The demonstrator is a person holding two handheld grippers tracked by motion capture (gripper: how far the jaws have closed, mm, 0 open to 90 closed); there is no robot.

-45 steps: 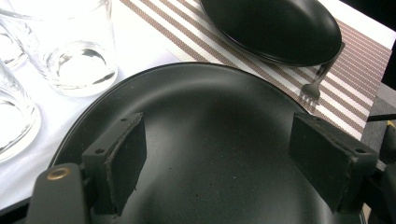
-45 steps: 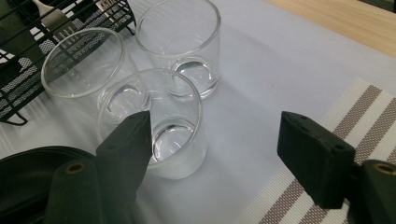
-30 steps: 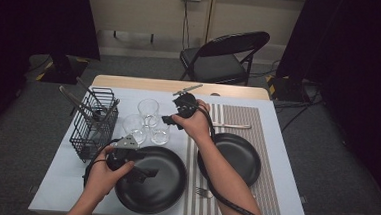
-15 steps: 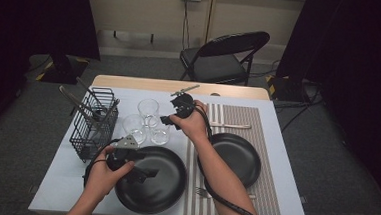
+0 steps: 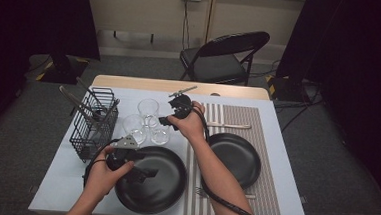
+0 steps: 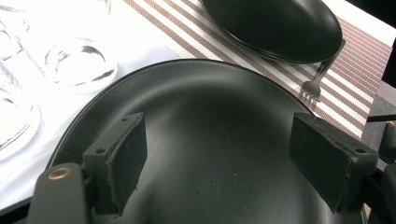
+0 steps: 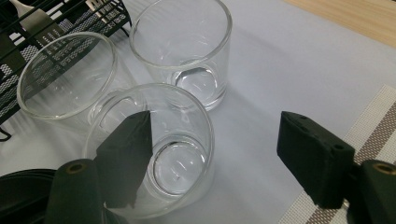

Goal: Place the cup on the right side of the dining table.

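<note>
Three clear glasses stand together on the white cloth: a far glass (image 5: 149, 110) (image 7: 187, 42), a left glass (image 5: 133, 126) (image 7: 65, 74) and a near glass (image 5: 160, 134) (image 7: 182, 154). My right gripper (image 5: 165, 120) (image 7: 215, 158) hovers beside them, open, with one jaw over the near glass's rim and nothing pressed between the pads. My left gripper (image 5: 142, 173) (image 6: 224, 158) is open low over the large black plate (image 5: 168, 196) (image 6: 210, 107) at the front left, and holds nothing.
A second black plate (image 5: 235, 158) (image 6: 275, 28) lies on the striped placemat (image 5: 258, 116), with a fork (image 5: 208, 193) (image 6: 317, 79) in front and a knife (image 5: 230, 125) behind. A wire basket (image 5: 95, 124) (image 7: 46, 23) with utensils stands at the left. A folding chair (image 5: 222, 54) stands beyond the table.
</note>
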